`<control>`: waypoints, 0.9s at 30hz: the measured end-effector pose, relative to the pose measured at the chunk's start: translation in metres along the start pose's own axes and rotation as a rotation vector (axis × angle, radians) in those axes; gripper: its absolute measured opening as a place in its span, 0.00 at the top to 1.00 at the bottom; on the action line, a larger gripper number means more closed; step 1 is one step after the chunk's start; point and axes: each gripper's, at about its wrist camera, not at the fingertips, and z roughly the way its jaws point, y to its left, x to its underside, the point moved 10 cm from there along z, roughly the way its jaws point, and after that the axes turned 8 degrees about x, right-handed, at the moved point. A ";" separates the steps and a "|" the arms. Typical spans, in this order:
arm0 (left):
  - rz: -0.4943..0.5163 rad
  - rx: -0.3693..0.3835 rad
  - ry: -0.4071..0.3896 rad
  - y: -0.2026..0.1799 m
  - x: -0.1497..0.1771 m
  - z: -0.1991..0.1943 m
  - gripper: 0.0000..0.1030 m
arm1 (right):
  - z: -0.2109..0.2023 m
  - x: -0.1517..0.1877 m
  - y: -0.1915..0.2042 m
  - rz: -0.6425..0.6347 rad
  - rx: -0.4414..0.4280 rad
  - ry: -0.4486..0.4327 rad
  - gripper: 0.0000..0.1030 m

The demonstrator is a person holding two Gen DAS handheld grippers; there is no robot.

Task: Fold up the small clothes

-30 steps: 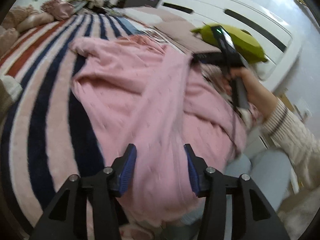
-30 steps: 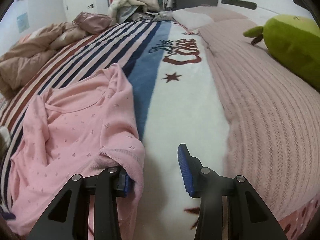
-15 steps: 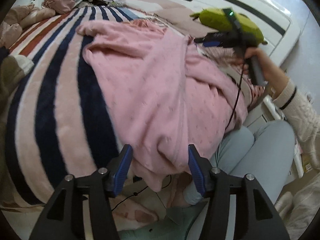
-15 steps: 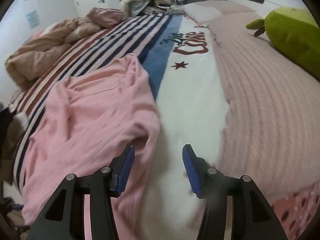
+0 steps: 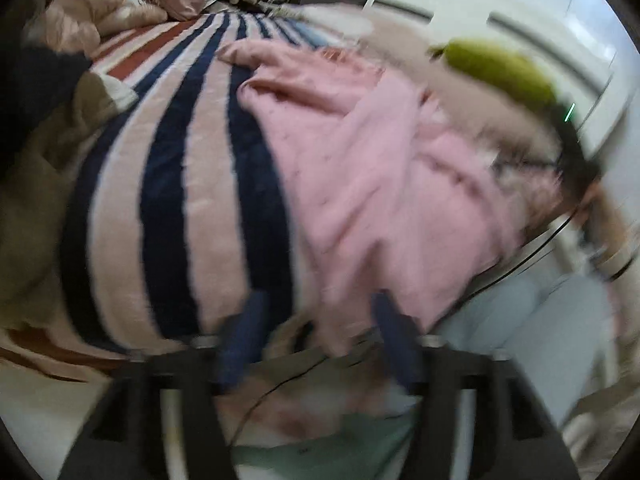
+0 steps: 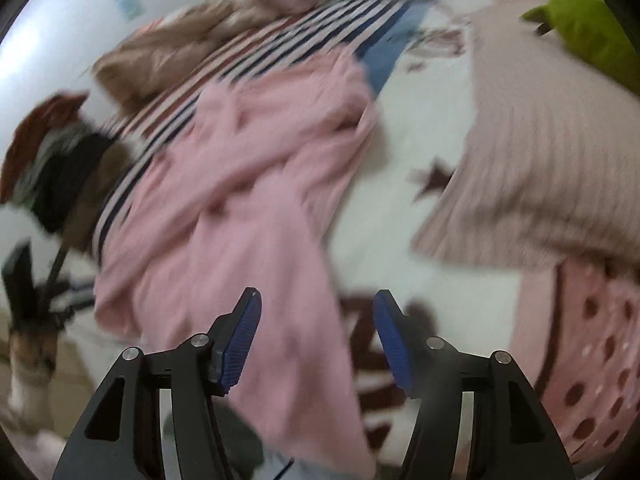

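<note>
The small pink knitted garment [image 5: 360,168] lies crumpled on the blanket with navy and pink stripes [image 5: 168,184], and its lower edge hangs over the side of the bed. The left gripper [image 5: 316,332] and the right gripper [image 6: 316,336] are both above this edge; their blue-padded jaws have just been opening and stand apart, pinching nothing. A green plush toy [image 6: 592,28] rests near the headboard.

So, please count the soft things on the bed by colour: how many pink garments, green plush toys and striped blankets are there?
Pink garment: 1
Green plush toy: 1
Striped blanket: 1
Total: 3
</note>
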 end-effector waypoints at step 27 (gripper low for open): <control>0.018 -0.074 0.056 -0.023 0.010 0.052 0.50 | -0.004 0.007 0.084 -0.225 -0.006 -0.153 0.89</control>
